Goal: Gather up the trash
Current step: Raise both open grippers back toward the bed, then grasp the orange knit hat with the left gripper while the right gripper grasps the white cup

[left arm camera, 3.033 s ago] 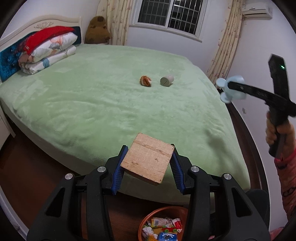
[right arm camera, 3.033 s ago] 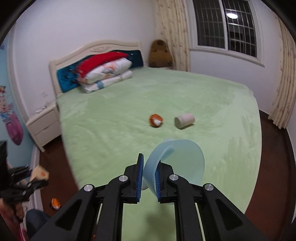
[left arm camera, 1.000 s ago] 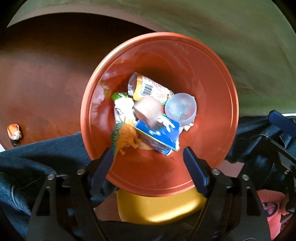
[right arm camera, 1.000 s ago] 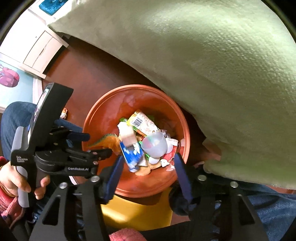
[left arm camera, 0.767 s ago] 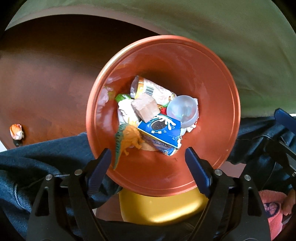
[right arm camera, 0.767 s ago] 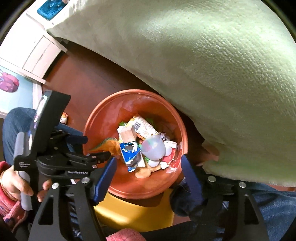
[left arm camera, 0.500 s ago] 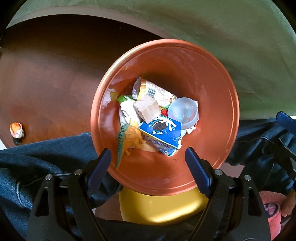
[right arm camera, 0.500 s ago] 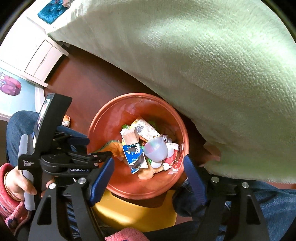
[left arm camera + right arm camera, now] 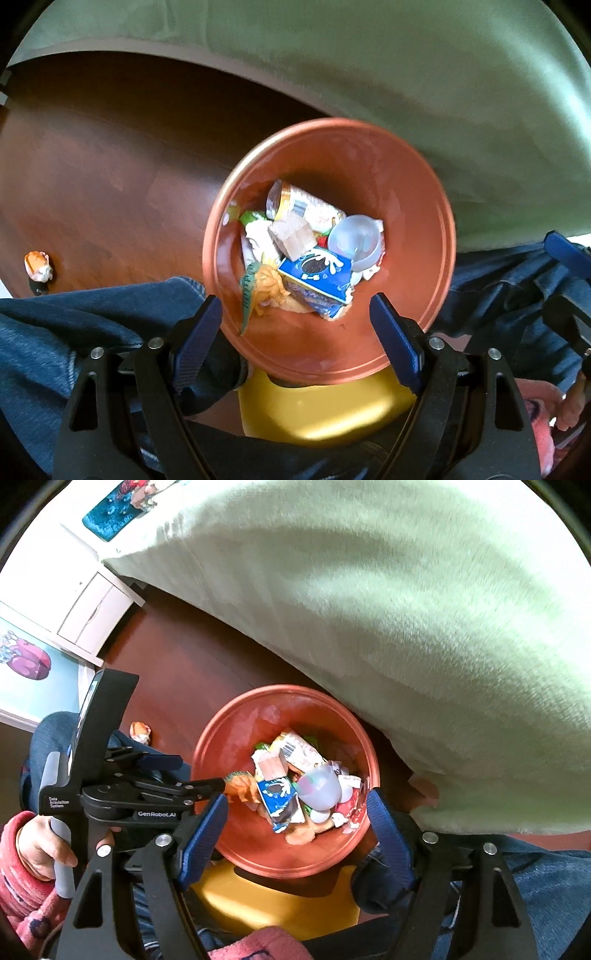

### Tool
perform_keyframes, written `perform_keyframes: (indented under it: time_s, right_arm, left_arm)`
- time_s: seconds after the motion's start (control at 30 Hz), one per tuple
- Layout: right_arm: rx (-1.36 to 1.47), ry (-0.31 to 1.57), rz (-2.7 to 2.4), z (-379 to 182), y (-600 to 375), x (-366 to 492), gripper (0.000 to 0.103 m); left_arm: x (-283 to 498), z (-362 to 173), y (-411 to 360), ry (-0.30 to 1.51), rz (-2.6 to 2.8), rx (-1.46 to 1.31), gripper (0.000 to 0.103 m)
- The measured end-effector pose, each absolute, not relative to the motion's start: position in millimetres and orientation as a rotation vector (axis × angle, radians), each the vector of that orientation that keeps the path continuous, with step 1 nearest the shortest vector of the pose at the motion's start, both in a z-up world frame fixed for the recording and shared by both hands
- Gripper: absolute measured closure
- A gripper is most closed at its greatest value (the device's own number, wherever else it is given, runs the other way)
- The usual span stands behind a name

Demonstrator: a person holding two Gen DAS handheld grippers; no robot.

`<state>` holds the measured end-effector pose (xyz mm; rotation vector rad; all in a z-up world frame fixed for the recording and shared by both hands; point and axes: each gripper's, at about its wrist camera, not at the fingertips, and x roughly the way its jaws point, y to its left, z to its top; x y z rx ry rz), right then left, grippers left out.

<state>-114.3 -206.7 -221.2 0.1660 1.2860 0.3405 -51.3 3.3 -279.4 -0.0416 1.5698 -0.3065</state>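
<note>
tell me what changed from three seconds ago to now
Both tools let go: the left tool dropped the wooden block and the right tool dropped the pale blue cup into the orange bin, and both now hang open above it. The orange wrapper on the floor stayed put.

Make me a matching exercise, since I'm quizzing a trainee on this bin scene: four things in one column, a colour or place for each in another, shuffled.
Things:
1. wooden block
2. toy dinosaur
3. translucent cup
4. crumpled wrapper

Descriptions:
A. on the floor, outside the bin
B. pale bluish, in the bin's right part
C. tan, above the blue carton
D. orange with a green back, in the bin

Pairs: 1-C, 2-D, 3-B, 4-A
</note>
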Motion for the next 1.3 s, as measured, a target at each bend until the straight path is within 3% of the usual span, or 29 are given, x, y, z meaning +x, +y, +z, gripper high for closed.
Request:
perform_keyframes:
  time_s: [0.53,0.77,0.87,1.03,1.3]
  right_arm:
    - [0.142,1.035,0.361,-123.4,-221.6,-101.3,0.023]
    - [0.135,0.942,0.375,-95.3,-231.6,-92.1,0.023]
    - [0.123,0.904,0.38,-85.1,-236.5,-85.5,0.023]
    - [0.147,0.865,0.384,-76.3,-250.3,-68.5,0.023]
    - [0.176,0.853,0.333,-78.4,-275.5,-43.1,0.023]
  left_arm:
    - [-8.1,-141.8,19.5,1.19,-0.356,-0.098,0.023]
    - [76.9,-54.7,10.4,0.983,-0.335,-0.088,0.023]
    - [126.8,-21.4,-7.2,0.897,-0.333,-0.077,0.015]
    - [210.3,1.1,-53.2,0.807,-0.312,0.027,0.015]
    - [364.9,-27.4,-109.9,0.862,-0.317,0.018,0.015]
